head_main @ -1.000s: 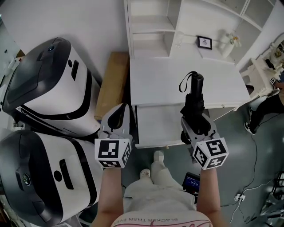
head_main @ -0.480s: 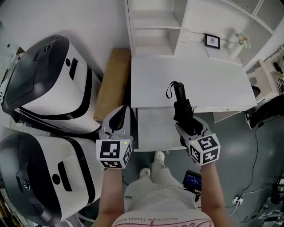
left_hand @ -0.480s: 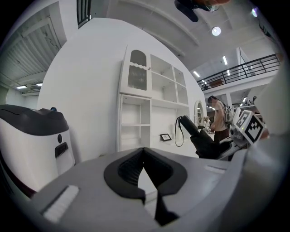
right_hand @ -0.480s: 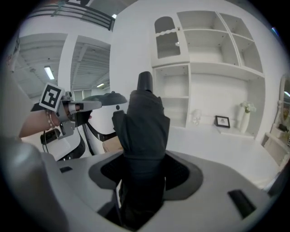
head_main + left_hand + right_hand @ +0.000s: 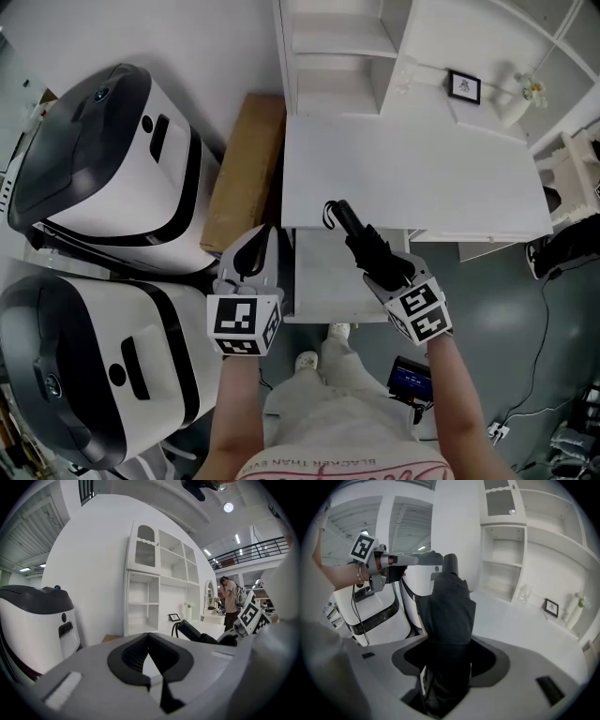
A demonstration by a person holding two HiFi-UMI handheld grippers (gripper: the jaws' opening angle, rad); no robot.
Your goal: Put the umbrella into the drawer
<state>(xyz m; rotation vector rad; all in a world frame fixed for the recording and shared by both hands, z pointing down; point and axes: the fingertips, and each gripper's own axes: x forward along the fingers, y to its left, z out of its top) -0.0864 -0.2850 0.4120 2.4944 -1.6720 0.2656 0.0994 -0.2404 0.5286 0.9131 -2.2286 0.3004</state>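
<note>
A black folded umbrella (image 5: 359,241) is clamped in my right gripper (image 5: 386,275), which is shut on its cloth end. The handle and wrist strap point up-left over the open white drawer (image 5: 323,286) under the desk top (image 5: 412,178). In the right gripper view the umbrella (image 5: 450,611) fills the space between the jaws of the right gripper (image 5: 447,665). My left gripper (image 5: 259,234) hovers at the drawer's left edge, shut with nothing in it. In the left gripper view the pads of the left gripper (image 5: 149,638) meet, and the umbrella (image 5: 197,633) shows beyond them at the right.
Two big white-and-black machines (image 5: 103,159) (image 5: 84,375) stand at the left, with a wooden board (image 5: 246,169) beside the desk. A white shelf unit (image 5: 337,47), a small picture frame (image 5: 463,86) and a vase (image 5: 521,94) lie behind. My feet (image 5: 330,339) are below the drawer.
My right gripper has come down and to the left with the umbrella, which now slants with its handle towards the upper left over the drawer. The left gripper has sunk slightly.
</note>
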